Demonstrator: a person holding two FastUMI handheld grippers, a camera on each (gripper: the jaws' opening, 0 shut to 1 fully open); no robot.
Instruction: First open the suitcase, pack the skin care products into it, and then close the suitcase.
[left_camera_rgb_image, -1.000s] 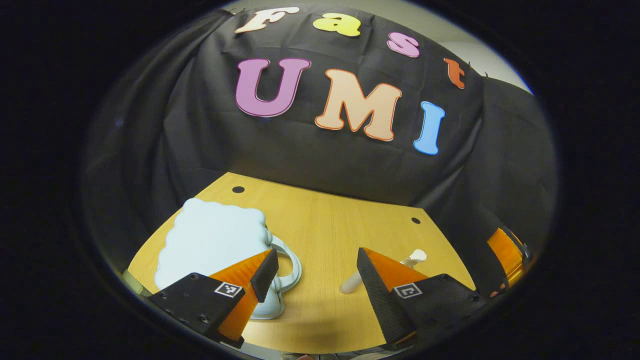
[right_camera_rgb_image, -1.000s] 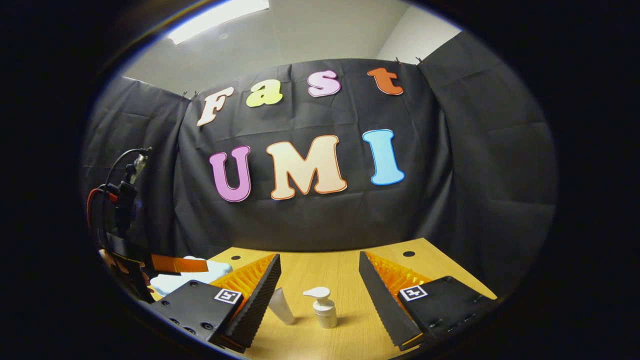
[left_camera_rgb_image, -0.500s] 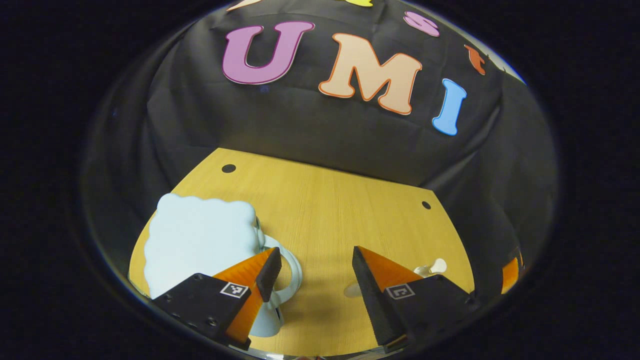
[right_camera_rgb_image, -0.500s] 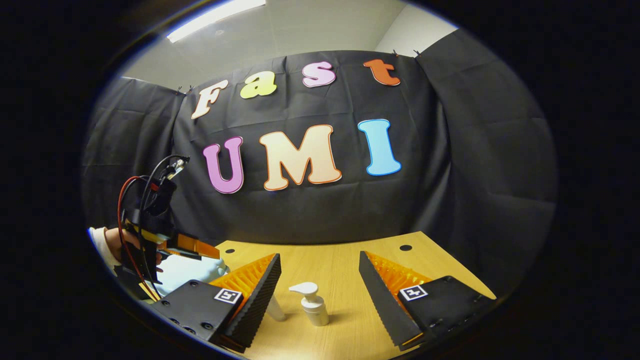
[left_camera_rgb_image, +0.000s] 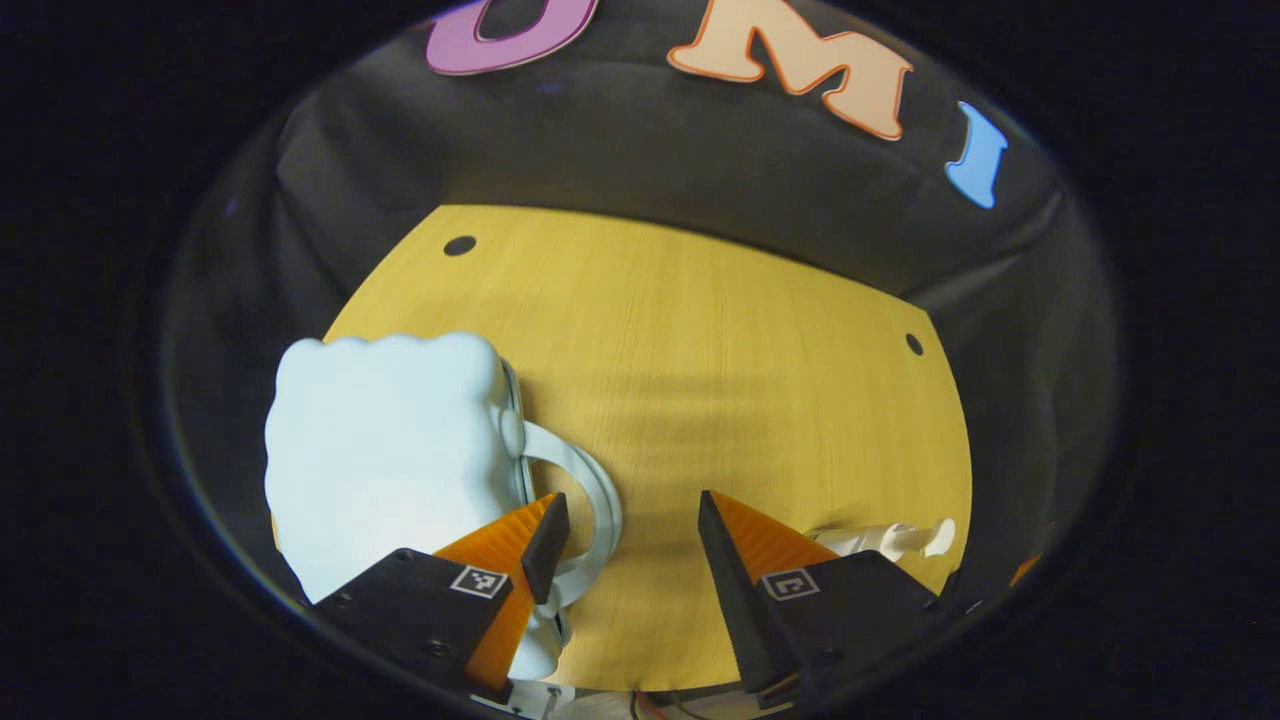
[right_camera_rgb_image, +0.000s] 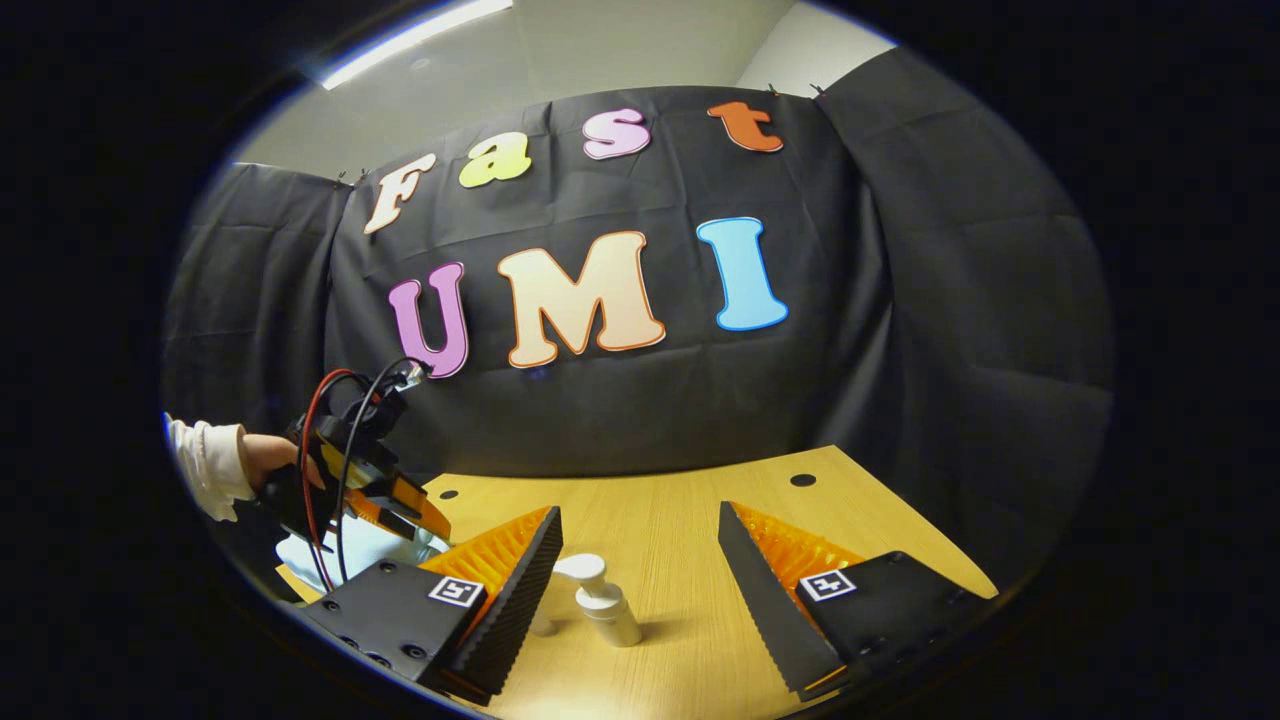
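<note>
Hovering over the wooden desk (left_camera_rgb_image: 700, 330), the left gripper (left_camera_rgb_image: 625, 520) has its fingers spread apart w/ nothing between them. Pale blue suitcase (left_camera_rgb_image: 390, 450) lies flat & closed on the desk's left side in the left gripper view; its looped handle (left_camera_rgb_image: 590, 490) sits just beside the gripper's left finger, tip close to the loop, contact can't be told. White pump bottle (left_camera_rgb_image: 885, 540) shows to the right, partly hidden behind the right finger.

Right gripper (right_camera_rgb_image: 640, 530) is also apart, empty, low over the desk. In the right gripper view the pump bottle (right_camera_rgb_image: 600, 600) stands on the desk between its fingers, nearer the left one, not touched; a 2nd white item behind it is mostly hidden. Farther left, a person's hand (right_camera_rgb_image: 275, 460) in a white sleeve (right_camera_rgb_image: 205, 465) holds the left gripper (right_camera_rgb_image: 395, 500) tilted down over the suitcase (right_camera_rgb_image: 350, 550).
</note>
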